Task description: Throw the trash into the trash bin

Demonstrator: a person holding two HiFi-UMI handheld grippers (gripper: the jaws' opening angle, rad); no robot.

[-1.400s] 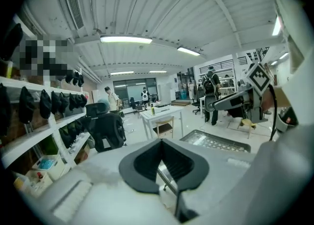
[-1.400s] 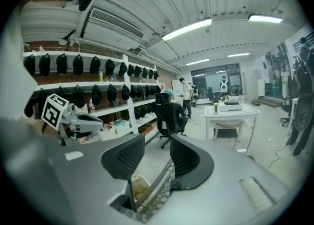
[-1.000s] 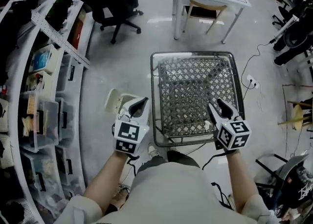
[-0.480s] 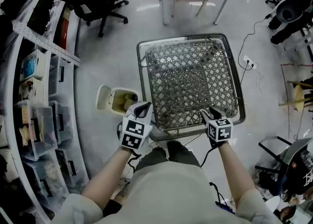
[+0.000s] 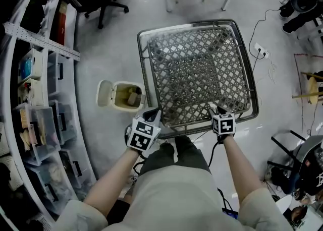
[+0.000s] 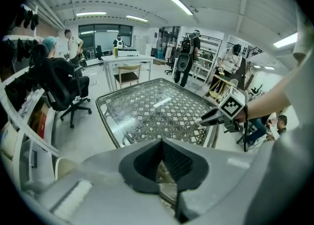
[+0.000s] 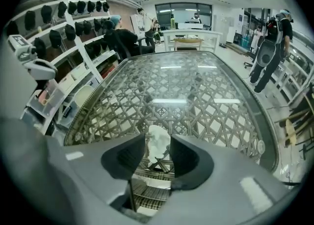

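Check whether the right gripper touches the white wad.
Cannot tell. In the right gripper view the wad shows between the open, just-closing jaws of the right gripper; no clear gap or contact.

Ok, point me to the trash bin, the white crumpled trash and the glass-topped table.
trash bin [image 5: 126, 84], head view, on its rim.
white crumpled trash [image 7: 158, 143], right gripper view, on its middle.
glass-topped table [image 5: 197, 73], head view, bare glass top.
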